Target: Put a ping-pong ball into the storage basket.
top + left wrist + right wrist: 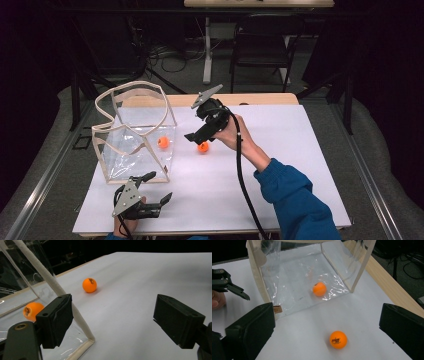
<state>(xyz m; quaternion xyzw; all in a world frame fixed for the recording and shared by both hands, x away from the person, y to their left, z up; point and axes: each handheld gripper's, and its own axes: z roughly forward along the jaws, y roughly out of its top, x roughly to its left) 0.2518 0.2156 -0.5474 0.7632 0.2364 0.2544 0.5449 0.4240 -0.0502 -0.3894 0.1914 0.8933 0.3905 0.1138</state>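
A clear plastic bag-like box (135, 131) with beige trim stands open on the left of the white table (290, 150). One orange ball (163, 142) lies inside it. A second orange ball (203, 147) rests on the table just outside the opening. My right gripper (199, 139) hovers over that outer ball, jaws open; the ball (338, 339) lies on the table between and below them, untouched. My left gripper (157, 187) is open at the box's near corner and holds nothing. It looks past the trim (50, 277) at the outer ball (89, 285) and the inner ball (32, 310).
A wooden strip (235, 99) runs along the table's far edge. A dark folding chair (262, 45) and a table leg (207, 50) stand behind it. In the right gripper view the left gripper's jaw tip (227, 286) shows beside the box (294, 277).
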